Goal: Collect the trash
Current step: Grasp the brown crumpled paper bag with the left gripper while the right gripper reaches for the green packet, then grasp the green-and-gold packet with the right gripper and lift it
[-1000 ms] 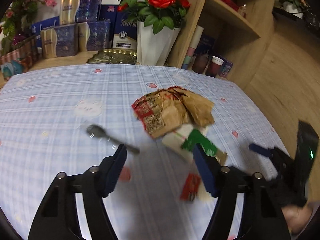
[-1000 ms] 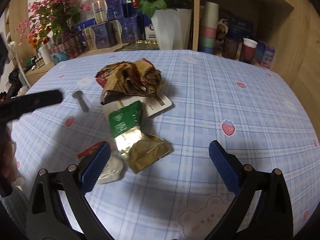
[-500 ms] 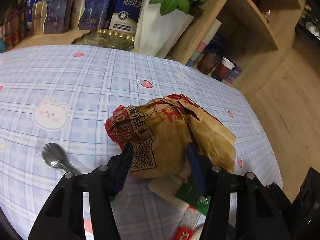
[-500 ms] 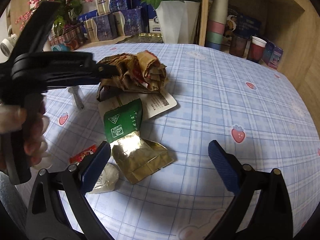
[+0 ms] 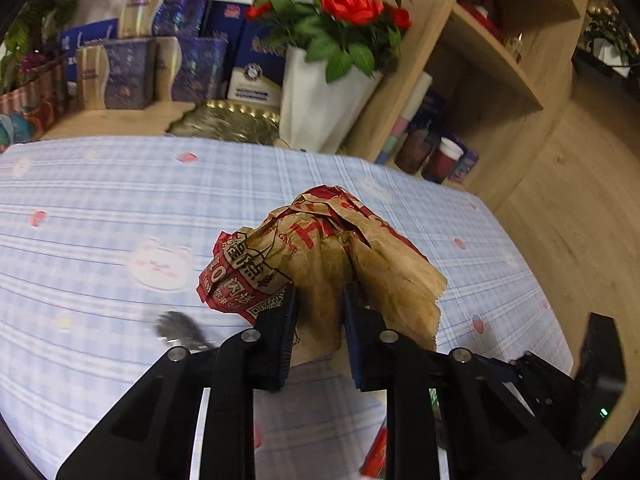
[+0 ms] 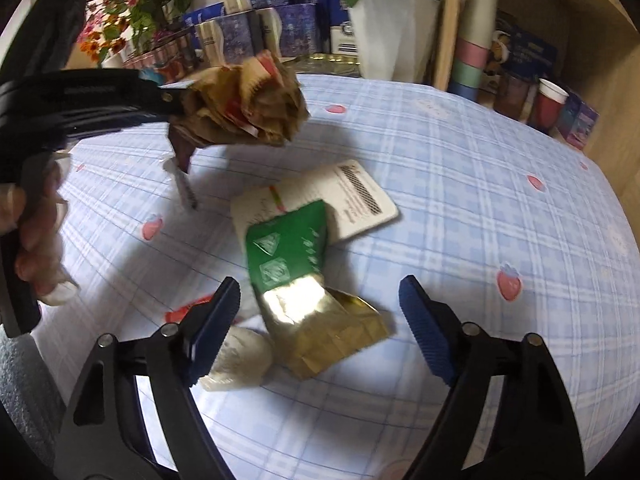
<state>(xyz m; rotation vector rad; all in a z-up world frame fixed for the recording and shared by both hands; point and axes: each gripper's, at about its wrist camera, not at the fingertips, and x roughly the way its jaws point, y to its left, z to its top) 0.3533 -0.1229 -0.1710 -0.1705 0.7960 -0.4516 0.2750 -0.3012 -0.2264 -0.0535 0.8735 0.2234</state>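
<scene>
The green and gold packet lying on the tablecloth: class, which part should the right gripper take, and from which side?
Take the puffed gold end of the green and gold packet, coming down from above with the right gripper, whose jaws are closing astride it. That end stands proud of the tablecloth; the green end lies flat on a white card.

brown-red wrapper (image 5: 320, 264), blue plaid tablecloth (image 5: 120, 208) (strawberries)
</scene>
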